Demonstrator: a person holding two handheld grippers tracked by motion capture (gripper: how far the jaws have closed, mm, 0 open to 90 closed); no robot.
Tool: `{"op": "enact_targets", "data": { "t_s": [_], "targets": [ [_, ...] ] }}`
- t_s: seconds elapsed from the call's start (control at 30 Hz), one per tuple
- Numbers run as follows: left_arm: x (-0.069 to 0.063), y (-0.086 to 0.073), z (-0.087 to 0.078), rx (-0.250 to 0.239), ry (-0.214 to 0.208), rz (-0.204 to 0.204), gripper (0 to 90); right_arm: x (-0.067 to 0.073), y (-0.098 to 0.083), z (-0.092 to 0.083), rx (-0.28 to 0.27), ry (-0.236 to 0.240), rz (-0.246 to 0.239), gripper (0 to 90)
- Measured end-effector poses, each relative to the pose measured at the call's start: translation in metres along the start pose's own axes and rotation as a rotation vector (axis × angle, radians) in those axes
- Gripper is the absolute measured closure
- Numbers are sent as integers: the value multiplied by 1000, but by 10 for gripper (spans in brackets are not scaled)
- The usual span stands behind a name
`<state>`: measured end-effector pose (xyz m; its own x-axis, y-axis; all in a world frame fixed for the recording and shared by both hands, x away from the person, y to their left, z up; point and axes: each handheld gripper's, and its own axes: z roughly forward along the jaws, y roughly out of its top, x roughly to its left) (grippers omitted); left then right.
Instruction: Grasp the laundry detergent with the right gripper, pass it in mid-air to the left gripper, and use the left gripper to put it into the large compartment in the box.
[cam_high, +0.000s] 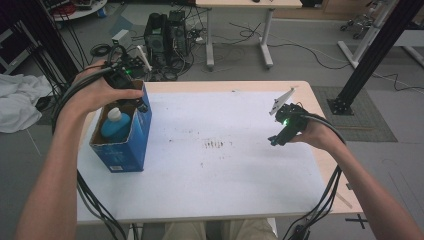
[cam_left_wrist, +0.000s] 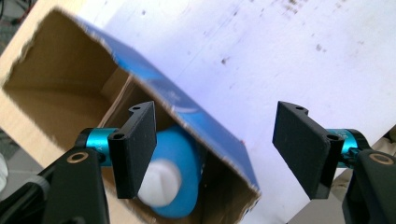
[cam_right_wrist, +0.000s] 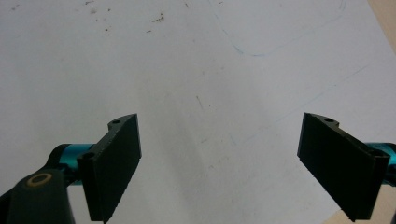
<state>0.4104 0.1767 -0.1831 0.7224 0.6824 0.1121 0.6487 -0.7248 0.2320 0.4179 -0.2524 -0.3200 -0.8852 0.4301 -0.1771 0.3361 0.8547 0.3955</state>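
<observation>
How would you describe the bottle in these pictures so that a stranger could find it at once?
Start at the white-covered table, then its left edge, where an open-topped blue carton stands. The bottle sits inside it, under the left gripper. Its blue body and white cap set it apart from the brown cardboard lining.

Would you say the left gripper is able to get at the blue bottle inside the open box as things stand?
Probably yes: the left gripper hovers over the box, jaws apart, and the bottle stands uncovered, though the box wall crowds it.
</observation>
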Motion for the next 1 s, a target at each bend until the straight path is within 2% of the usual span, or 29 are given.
{"op": "enact_targets", "data": {
  "t_s": [0.07, 0.1, 0.13, 0.17, 0.2, 0.23, 0.27, 0.33, 0.37, 0.4, 0.43, 0.47, 0.5, 0.53, 0.57, 0.6, 0.63, 0.67, 0.7, 0.77, 0.8, 0.83, 0.87, 0.9, 0.93, 0.97, 1.0],
  "targets": [
    [-2, 3, 0, -4, -4, 9, 306, 0, 0, 0, 1, -2, 1, 127],
    [3, -4, 0, 1, 8, -9, 306, 0, 0, 0, 1, -1, 2, 127],
    [-4, 5, 1, -7, -9, 20, 305, 0, 0, 0, 1, -1, 1, 127],
    [14, -20, 1, 16, 29, -59, 305, 0, 0, 0, 1, -1, 1, 127],
    [-11, 14, 4, -9, -25, 51, 305, 0, 0, 0, 0, 0, 0, 127],
    [1, -2, 0, 0, 7, -4, 303, 1, 0, 0, 3, -1, 2, 127],
    [-15, 19, 8, -2, -31, 64, 269, 0, 0, 0, 1, -1, 1, 127],
    [-16, 20, 10, 0, -32, 67, 257, 1, 1, 0, 3, -2, 1, 127],
    [-12, 15, 5, -8, -26, 54, 257, 1, 1, 0, 3, -2, 0, 127],
    [-25, 28, 18, -1, -49, 94, 257, 1, 1, 0, 3, -1, 3, 127],
    [20, -29, 1, 12, 38, -93, 257, 1, 1, 1, 3, -3, -2, 127],
    [-18, 22, 12, -1, -34, 72, 257, 0, 0, 0, 0, 0, 0, 127],
    [-32, 34, 24, 6, -58, 124, 257, 1, 1, 0, 2, -2, -2, 127],
    [-10, 13, 4, -10, -24, 50, 257, 2, 2, 1, 8, -3, -1, 127],
    [-32, 34, 24, 5, -58, 121, 257, 0, 0, 0, 3, -2, 0, 127],
    [-40, 41, 31, 10, -70, 154, 257, 2, 2, 1, 8, -3, -1, 127],
    [-42, 42, 33, 11, -77, 160, 257, 1, 2, 1, 8, -2, -4, 127],
    [-38, 39, 30, 6, -68, 146, 257, 1, 2, 1, 8, -1, -3, 127],
    [-22, 26, 15, 0, -42, 88, 257, 1, 2, 1, 8, -2, -4, 127],
    [-45, 44, 35, 13, -82, 172, 257, 1, 2, 1, 7, -2, -4, 127],
    [-39, 40, 30, 7, -68, 149, 257, 1, 2, 1, 7, -2, -4, 127],
    [-53, 50, 43, 1, -100, 206, 257, 1, 2, 1, 8, -2, -4, 127],
    [-55, 51, 45, 2, -106, 217, 256, 1, 2, 1, 8, -1, -4, 127],
    [-43, 42, 33, 11, -79, 164, 256, 1, 2, 1, 7, -1, -3, 127],
    [-63, 54, 53, -3, -135, 262, 256, 1, 2, 1, 7, -1, -5, 127],
    [-49, 47, 39, 10, -87, 190, 256, 1, 1, 1, 3, -1, -2, 127],
    [-42, 41, 32, 7, -75, 159, 256, 1, 2, 2, 5, -2, -8, 127]
  ]
}}
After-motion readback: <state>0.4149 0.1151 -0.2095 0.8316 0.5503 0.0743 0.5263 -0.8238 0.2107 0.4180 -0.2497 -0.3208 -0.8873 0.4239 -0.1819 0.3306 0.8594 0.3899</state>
